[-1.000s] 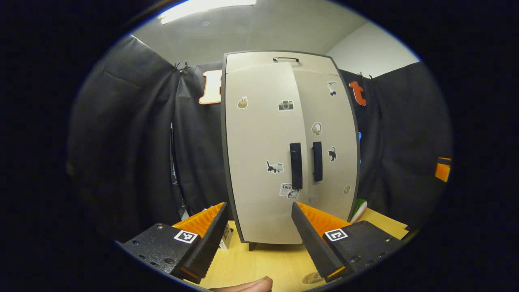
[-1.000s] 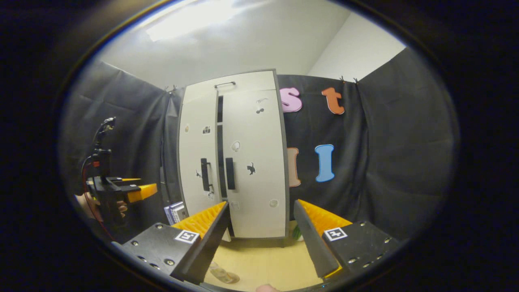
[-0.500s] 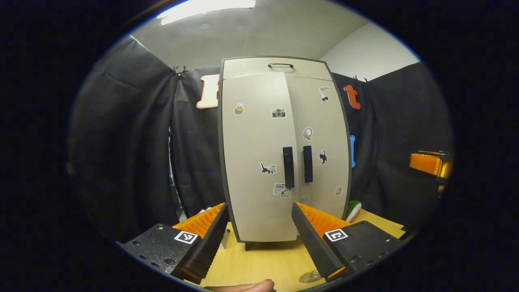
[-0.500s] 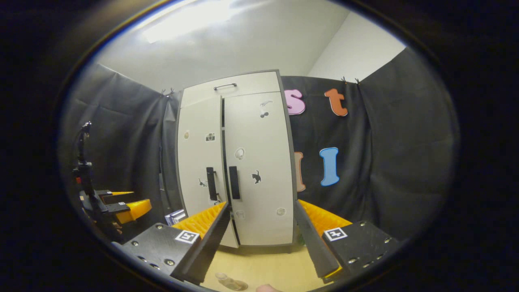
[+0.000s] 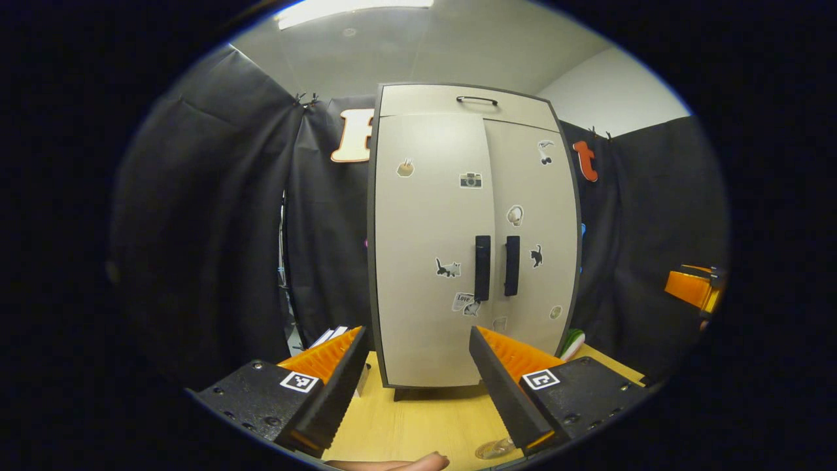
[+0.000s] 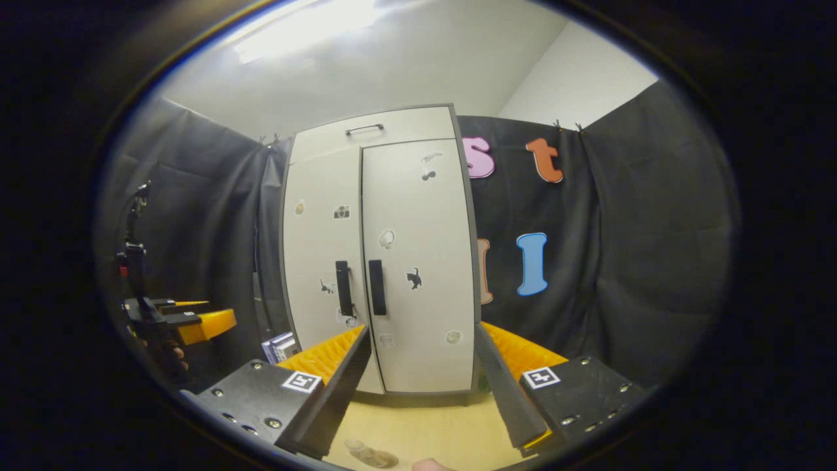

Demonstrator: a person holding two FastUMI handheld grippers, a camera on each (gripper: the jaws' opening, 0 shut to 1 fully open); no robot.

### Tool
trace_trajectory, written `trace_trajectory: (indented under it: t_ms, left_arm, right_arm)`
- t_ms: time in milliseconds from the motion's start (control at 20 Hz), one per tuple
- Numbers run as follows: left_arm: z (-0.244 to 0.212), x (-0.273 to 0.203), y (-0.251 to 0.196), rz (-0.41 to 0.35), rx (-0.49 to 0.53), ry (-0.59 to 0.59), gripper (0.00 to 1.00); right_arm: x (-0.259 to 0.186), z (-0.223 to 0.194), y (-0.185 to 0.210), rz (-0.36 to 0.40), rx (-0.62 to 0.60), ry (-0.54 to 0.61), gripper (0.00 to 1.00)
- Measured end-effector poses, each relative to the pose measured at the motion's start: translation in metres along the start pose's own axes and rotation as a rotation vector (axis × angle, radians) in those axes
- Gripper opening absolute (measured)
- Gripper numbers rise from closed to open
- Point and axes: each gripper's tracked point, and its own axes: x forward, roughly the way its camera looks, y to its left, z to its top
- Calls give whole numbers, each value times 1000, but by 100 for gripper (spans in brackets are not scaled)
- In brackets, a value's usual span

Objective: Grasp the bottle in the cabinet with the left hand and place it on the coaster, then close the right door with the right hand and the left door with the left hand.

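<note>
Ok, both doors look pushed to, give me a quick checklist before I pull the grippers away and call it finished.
1. Left door flush with the cabinet front: ok.
2. Right door flush: ok.
3. Gap between the two handles closed, in both views: ok.
4. Left gripper open, holding nothing, apart from the cabinet: ok.
5. Right gripper open, holding nothing: ok.
6. Bottle lies at the frame's bottom edge; upright and on the coaster: cannot tell.
</note>
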Motion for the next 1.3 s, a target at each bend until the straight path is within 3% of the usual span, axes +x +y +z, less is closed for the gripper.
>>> trace_trajectory:
  t_ms: [800, 1300]
  left_arm:
    - [1, 27, -5, -34, 61, -17, 98]
    - [9, 31, -10, -74, 51, -45, 97]
  right_arm:
    - [2, -4, -22, -107, -28, 11, 96]
    - [-1, 5, 1, -82, -27, -30, 96]
